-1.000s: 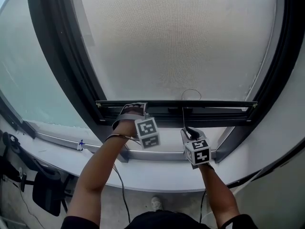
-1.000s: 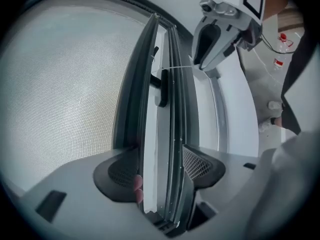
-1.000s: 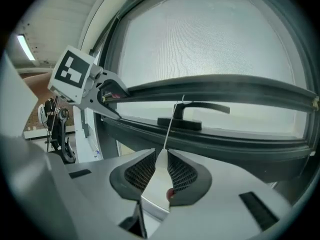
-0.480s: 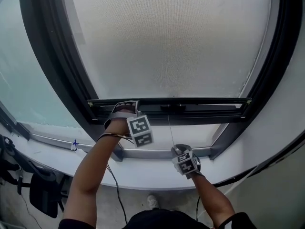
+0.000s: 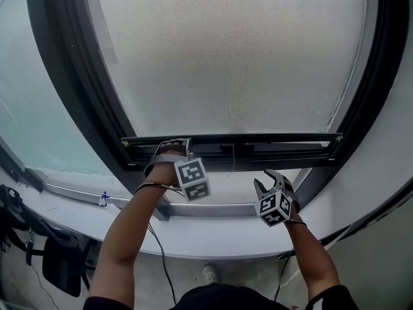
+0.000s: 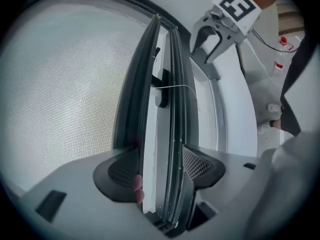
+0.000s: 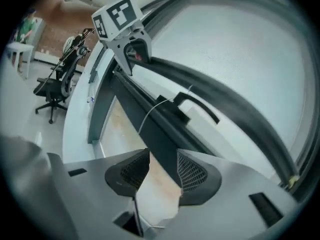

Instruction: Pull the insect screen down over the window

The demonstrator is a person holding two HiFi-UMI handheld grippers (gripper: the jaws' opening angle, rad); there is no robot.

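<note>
The grey mesh insect screen (image 5: 226, 57) covers most of the window, and its dark bottom bar (image 5: 284, 146) sits just above the sill. My left gripper (image 5: 171, 148) is shut on that bar near its left end. In the left gripper view the bar (image 6: 172, 84) runs between the two pads. A thin pull cord (image 5: 233, 157) hangs loose from the bar's middle. My right gripper (image 5: 270, 181) is below the bar and right of the cord. Its jaws have just been opening, with nothing between them (image 7: 162, 166).
A dark window frame (image 5: 71, 76) surrounds the screen, and a pale curved sill (image 5: 213, 234) lies under it. An office chair (image 5: 61, 263) stands on the floor at lower left. A thin cable (image 5: 161, 250) trails from my left arm.
My right gripper held the cord below the bar, pulled it down, then let go and moved right and up. The cord hangs short and free again. The left gripper stayed on the bar.
</note>
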